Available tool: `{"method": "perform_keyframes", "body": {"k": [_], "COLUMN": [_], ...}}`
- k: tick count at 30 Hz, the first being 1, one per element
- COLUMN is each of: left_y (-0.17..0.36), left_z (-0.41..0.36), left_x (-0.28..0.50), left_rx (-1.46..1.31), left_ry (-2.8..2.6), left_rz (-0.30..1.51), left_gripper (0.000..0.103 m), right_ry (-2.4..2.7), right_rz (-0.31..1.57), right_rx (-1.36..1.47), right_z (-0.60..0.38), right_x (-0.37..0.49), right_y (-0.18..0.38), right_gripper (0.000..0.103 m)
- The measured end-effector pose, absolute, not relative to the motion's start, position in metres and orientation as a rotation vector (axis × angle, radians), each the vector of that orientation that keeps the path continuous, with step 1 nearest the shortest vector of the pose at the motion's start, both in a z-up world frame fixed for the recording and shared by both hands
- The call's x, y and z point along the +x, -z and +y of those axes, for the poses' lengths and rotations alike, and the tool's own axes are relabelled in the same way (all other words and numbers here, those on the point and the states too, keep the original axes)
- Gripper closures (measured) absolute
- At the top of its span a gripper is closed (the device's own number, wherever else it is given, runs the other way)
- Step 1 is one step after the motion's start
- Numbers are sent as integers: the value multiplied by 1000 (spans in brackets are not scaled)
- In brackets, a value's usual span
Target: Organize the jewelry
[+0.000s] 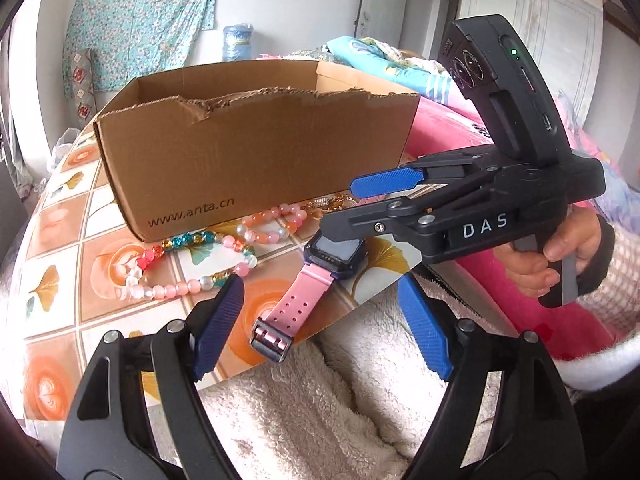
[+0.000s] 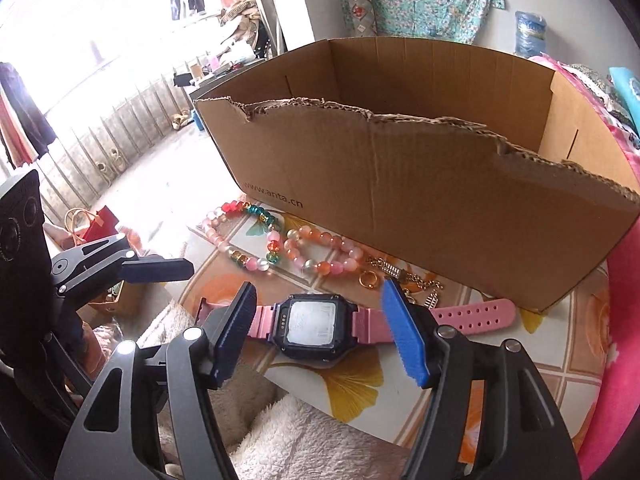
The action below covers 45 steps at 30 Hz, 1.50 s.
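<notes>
Both grippers: left gripper [image 1: 320, 332] and right gripper [image 2: 320, 332] spread wide, nothing pinched.
watch [image 2: 312, 326]: lies flat just in front of the cardboard box [image 2: 400, 184], between the right gripper's pads, untouched.
strap risk: buckle end overhangs the patterned board [image 1: 100, 264]; a nudge could drop it onto the fleece.
bead bracelets [image 2: 256, 240]: against the box wall, near the watch; could snag.
box risk: torn front rim may catch the strap.

Box [image 2: 420, 184]: matt corrugated cardboard, ragged torn rim. Beads [image 2: 256, 236]: glossy, glassy. Watch [image 2: 312, 326]: smooth pink plastic strap, shiny screen. Blanket [image 1: 320, 408]: fluffy fleece. Chain [image 2: 404, 280]: shiny gold metal, 1 o'clock of watch.
</notes>
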<state>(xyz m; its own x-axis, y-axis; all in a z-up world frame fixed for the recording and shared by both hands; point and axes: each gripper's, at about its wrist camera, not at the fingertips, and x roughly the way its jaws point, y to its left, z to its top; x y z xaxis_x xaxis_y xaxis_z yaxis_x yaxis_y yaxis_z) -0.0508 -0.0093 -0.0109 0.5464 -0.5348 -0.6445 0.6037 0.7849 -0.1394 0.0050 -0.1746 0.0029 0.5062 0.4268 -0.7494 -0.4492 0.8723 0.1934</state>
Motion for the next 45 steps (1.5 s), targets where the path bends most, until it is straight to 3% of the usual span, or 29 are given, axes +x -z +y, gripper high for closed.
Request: {"method": "perform_keyframes", "body": {"k": [4, 9, 12, 18, 21, 26, 45], "left_y": [13, 23, 26, 33, 32, 29, 10], "left_z": [-8, -23, -34, -48, -48, -44, -7], "left_x": [-49, -49, -49, -46, -42, -42, -2], "left_rx": [119, 285, 359, 445, 410, 387, 29], "left_ry": [636, 591, 592, 620, 647, 699, 944], "left_rz": [747, 750, 749, 765, 780, 797, 972], "left_gripper": [31, 59, 66, 67, 76, 82, 86], "right_ry": [-521, -466, -428, -388, -379, -381, -441], "right_rz": [896, 899, 900, 896, 891, 875, 746], "right_rx": [-28, 43, 93, 160, 180, 147, -490], "right_z": [-173, -195, -204, -218, -220, -215, -142], "right_x": [6, -3, -10, -21, -25, -30, -61], "right_y": [-3, -1, 2, 6, 8, 2, 5], "right_gripper": [39, 39, 39, 39, 39, 39, 39]}}
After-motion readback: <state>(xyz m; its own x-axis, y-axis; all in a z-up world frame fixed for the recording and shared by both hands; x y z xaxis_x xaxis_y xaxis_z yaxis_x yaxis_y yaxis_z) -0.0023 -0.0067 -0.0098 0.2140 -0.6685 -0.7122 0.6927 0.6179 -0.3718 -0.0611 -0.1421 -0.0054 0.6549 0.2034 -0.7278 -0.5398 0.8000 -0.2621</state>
